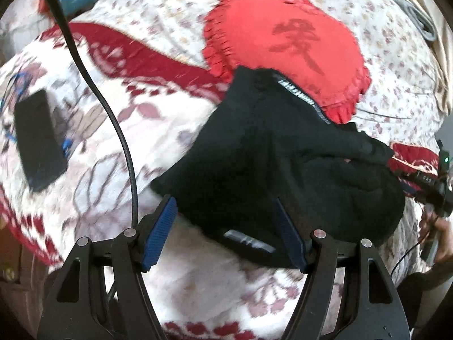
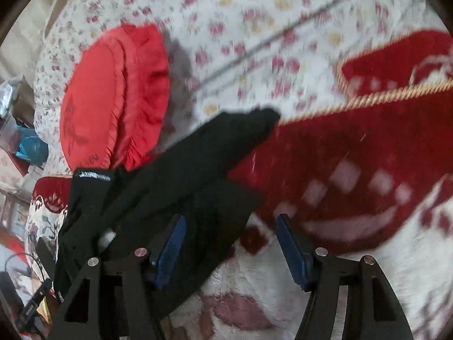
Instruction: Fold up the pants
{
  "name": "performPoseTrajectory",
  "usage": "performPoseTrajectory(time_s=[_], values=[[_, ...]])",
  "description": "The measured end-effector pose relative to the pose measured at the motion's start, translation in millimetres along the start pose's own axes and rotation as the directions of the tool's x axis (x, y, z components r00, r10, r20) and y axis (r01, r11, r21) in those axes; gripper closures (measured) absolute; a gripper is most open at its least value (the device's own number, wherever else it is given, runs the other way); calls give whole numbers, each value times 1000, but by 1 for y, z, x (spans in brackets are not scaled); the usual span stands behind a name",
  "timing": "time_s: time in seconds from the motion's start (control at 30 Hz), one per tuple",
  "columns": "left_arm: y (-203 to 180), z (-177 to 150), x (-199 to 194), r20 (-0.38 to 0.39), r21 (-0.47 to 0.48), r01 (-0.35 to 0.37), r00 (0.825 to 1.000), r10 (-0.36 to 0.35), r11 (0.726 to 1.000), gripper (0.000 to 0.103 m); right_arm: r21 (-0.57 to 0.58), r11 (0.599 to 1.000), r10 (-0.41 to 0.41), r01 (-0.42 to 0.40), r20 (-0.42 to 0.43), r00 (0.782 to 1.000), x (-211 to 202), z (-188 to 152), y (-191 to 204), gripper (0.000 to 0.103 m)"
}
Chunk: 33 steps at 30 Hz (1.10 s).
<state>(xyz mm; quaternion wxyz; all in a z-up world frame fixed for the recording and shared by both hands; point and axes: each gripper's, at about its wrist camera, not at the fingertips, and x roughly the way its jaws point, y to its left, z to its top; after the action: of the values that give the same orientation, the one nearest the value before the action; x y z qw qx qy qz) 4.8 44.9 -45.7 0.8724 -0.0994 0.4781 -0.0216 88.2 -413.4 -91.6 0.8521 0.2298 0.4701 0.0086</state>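
The black pants [image 1: 271, 164] lie crumpled on a white and red patterned blanket [image 1: 119, 130], partly over a red cushion [image 1: 286, 48]. My left gripper [image 1: 225, 208] is open, its blue pads astride the near edge of the pants, above the cloth. In the right wrist view the pants [image 2: 175, 175] stretch from lower left toward the centre. My right gripper [image 2: 230, 226] is open, its left pad over the pants' edge and its right pad over the blanket [image 2: 354, 147]. Neither gripper holds anything. Both views are motion-blurred.
A black flat device [image 1: 38, 138] lies on the blanket at left, with a black cable [image 1: 113, 113] running across. The red cushion [image 2: 113, 96] rests on a floral sheet [image 2: 254, 28]. The other gripper and hand [image 1: 436, 195] show at the right edge. Clutter [image 2: 25, 144] sits beside the bed.
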Motion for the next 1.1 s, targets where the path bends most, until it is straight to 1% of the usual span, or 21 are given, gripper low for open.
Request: performPoseTrajectory(time_s=[0.03, 0.1, 0.13, 0.17, 0.2, 0.23, 0.27, 0.37, 0.43, 0.5, 0.57, 0.67, 0.73, 0.8, 0.87, 0.93, 0.97, 1.0, 1.03, 1.07, 1.1], values=[[5, -3, 1, -15, -18, -8, 1000, 8, 1000, 32, 10, 1000, 15, -15, -8, 1000, 9, -2, 1, 39], [14, -8, 2, -35, -56, -7, 999, 5, 998, 32, -6, 1000, 9, -9, 44, 999, 11, -5, 7, 52], [19, -9, 3, -39, -76, -6, 999, 3, 997, 32, -24, 1000, -19, 20, 58, 998, 10, -5, 12, 65], [22, -10, 3, -41, -91, -6, 999, 3, 996, 32, -27, 999, -33, 35, 71, 997, 7, -4, 13, 83], [24, -11, 4, -42, -105, -5, 999, 0, 994, 32, -15, 1000, 6, -5, 93, 996, -1, -5, 11, 94], [27, -11, 4, -44, -118, 0, 999, -5, 993, 32, 8, 999, 51, -53, 116, 992, -12, -6, 7, 94], [28, -10, 6, -47, -130, 8, 999, -14, 991, 32, 10, 998, 53, -55, 140, 989, -26, -8, 5, 94], [29, -9, 8, -49, -158, 35, 998, -43, 987, 32, -18, 1000, 7, -4, 203, 979, -70, -27, 3, 94], [29, -10, 7, -37, -177, 54, 997, -61, 983, 32, -16, 1000, -9, 12, 215, 977, -98, -46, -4, 94], [28, -11, 7, -25, -184, 63, 997, -69, 981, 32, -4, 999, -38, 40, 202, 979, -109, -61, -13, 94], [28, -12, 11, -26, -185, 63, 997, -69, 981, 32, 12, 998, -58, 57, 158, 986, -109, -74, -22, 94], [28, -14, 22, -53, -209, 68, 995, -81, 976, 32, 1, 992, -124, 124, 81, 989, -86, -83, -24, 94], [28, -13, 28, -60, -228, 75, 994, -91, 971, 32, 36, 993, -118, 116, 78, 990, -80, -84, -28, 93], [27, -9, 29, -51, -237, 84, 994, -99, 968, 32, 83, 992, -101, 95, 73, 992, -78, -85, -35, 86], [24, -3, 30, -31, -245, 104, 993, -115, 964, 32, 132, 990, -52, 43, 65, 996, -75, -87, -42, 69], [19, 2, 31, -7, -244, 133, 990, -139, 960, 32, 161, 987, -12, -1, 81, 997, -75, -89, -44, 63], [15, 4, 32, 14, -237, 156, 987, -157, 959, 42, 166, 986, -7, -8, 87, 996, -73, -89, -44, 63], [11, 5, 33, 19, -224, 165, 986, -165, 960, 67, 169, 986, -3, -12, 92, 996, -71, -90, -44, 63], [7, 6, 35, 6, -210, 145, 989, -147, 967, 76, 170, 985, 4, -20, 96, 995, -68, -88, -43, 63], [7, 6, 36, 0, -206, 133, 991, -136, 969, 86, 164, 986, 14, -31, 100, 995, -67, -87, -41, 68], [8, 6, 35, 1, -207, 132, 991, -134, 969, 89, 156, 987, 15, -32, 106, 994, -66, -85, -37, 72]])
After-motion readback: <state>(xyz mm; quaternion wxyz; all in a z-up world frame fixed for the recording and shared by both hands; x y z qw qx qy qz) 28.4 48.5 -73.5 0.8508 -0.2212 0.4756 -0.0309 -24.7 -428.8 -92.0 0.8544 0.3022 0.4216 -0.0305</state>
